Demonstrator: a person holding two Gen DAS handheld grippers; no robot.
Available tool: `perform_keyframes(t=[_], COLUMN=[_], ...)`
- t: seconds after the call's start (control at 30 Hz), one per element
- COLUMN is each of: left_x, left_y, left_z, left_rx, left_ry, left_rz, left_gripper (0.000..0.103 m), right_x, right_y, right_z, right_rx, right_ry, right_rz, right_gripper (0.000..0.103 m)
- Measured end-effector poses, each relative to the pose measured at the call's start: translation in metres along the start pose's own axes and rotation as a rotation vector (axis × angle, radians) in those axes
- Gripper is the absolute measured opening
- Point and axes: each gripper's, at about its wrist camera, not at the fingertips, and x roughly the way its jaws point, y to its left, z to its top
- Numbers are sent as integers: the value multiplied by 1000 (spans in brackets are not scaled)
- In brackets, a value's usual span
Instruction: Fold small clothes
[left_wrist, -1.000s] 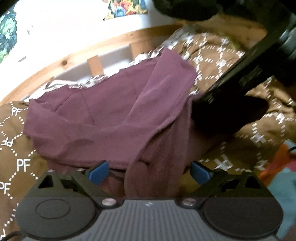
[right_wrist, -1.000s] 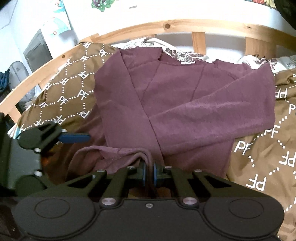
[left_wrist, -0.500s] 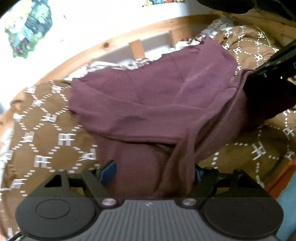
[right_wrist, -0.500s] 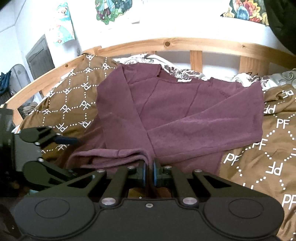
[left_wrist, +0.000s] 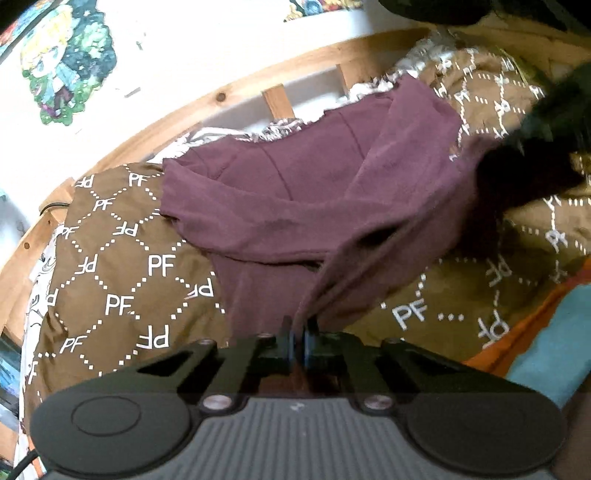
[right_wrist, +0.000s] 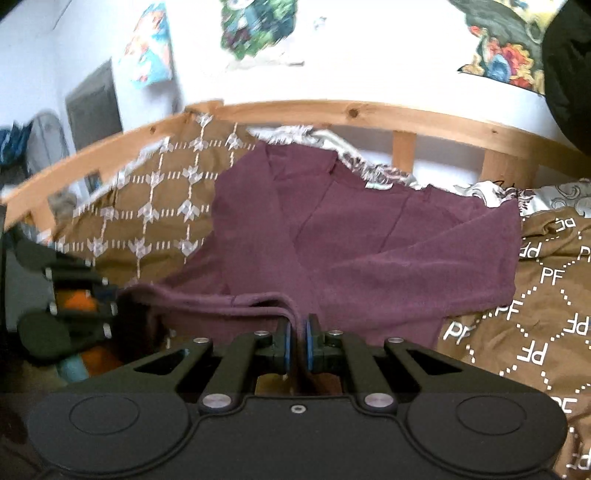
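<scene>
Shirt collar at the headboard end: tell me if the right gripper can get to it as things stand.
Probably not yet: the right gripper is shut on the maroon shirt hem; the collar lies uncovered beyond.

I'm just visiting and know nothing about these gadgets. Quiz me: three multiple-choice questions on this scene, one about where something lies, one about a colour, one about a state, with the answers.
1. Where does the top lie?
A. on a brown blanket printed with PF letters
B. on a bare wooden floor
C. inside a plastic basket

2. What colour is the top?
A. bright yellow
B. dark purple-maroon
C. white

3. How does the left gripper stand?
A. wide open, away from the cloth
B. shut on the top's near edge
C. holding a hanger

Answers:
1 A, since the brown blanket with white PF marks spreads under and beside the top in both views.
2 B, as the cloth shows purple-maroon all over.
3 B, because its blue pads pinch the fabric; the right gripper is likewise shut on the hem.
</scene>
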Motion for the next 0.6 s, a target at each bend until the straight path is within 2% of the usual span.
perform_keyframes(t=[0.17,0.33,0.6], left_x=[-13,-46,-106], left_y=[8,8,-12], left_z=[5,1,-14], left_rx=[-50,-41,56], left_ry=[-30,-92,-129], left_rz=[-20,-67,-131], left_gripper=[3,3,2], right_x=[3,-26,-93], right_y=[23,29,38], right_z=[-24,-41,-49], right_rx=[-139,-127,-148], right_ry=[61,33,24], right_rz=[-95,-81,-38], right_gripper=[7,5,4])
